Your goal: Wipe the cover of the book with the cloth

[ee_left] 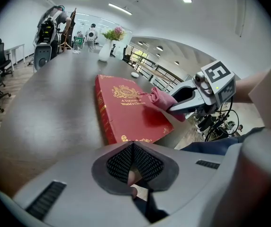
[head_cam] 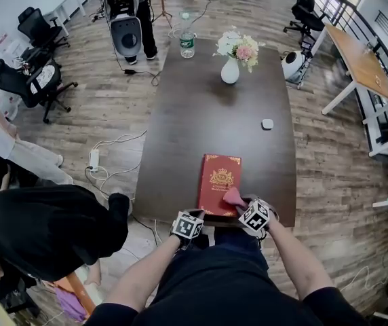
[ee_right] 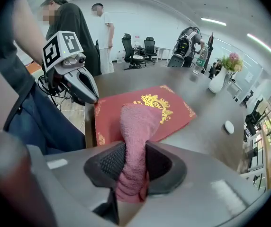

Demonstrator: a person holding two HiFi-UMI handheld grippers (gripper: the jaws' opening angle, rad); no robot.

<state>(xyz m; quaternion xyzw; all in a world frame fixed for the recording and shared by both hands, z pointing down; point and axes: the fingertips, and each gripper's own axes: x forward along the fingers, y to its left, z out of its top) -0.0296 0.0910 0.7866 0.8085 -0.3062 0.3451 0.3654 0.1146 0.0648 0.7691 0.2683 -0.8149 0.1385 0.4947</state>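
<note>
we wear black short sleeves | blue trousers | our left gripper and right gripper: grey shells, black ribbed pads | each carries a black-and-white marker cube

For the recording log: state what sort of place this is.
Most likely an open-plan office or lab workspace: a long dark meeting table, black rolling office chairs on the wood-look floor at left, and light wooden desks at right.
</note>
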